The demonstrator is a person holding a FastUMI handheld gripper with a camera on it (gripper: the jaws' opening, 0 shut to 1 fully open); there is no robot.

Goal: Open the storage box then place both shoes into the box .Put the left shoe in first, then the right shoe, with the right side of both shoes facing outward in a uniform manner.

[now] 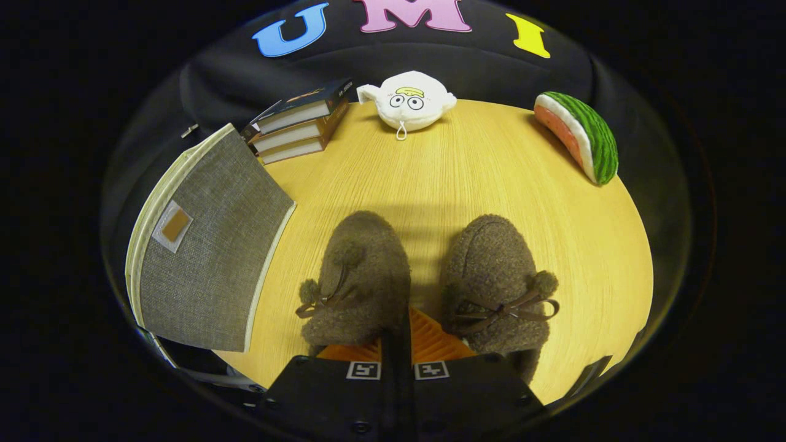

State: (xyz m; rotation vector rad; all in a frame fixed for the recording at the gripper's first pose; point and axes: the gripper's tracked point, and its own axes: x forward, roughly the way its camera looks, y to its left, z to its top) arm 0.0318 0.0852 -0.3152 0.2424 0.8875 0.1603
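Observation:
Two brown fuzzy slippers with bows and pompoms stand side by side on the round wooden table (466,172), toes pointing away from me. The left shoe (362,276) and the right shoe (500,276) sit just ahead of my fingers, one on each side. My gripper (396,328) is shut, its fingers pressed together with nothing between them, the tips over the gap between the two heels. The grey fabric storage box (209,245) lies to the left of the left shoe, its lid closed.
A stack of three books (301,123) lies beyond the box. A white plush toy (410,101) sits at the table's far edge. A watermelon-slice plush (580,135) lies far right. Bare tabletop stretches beyond the shoes.

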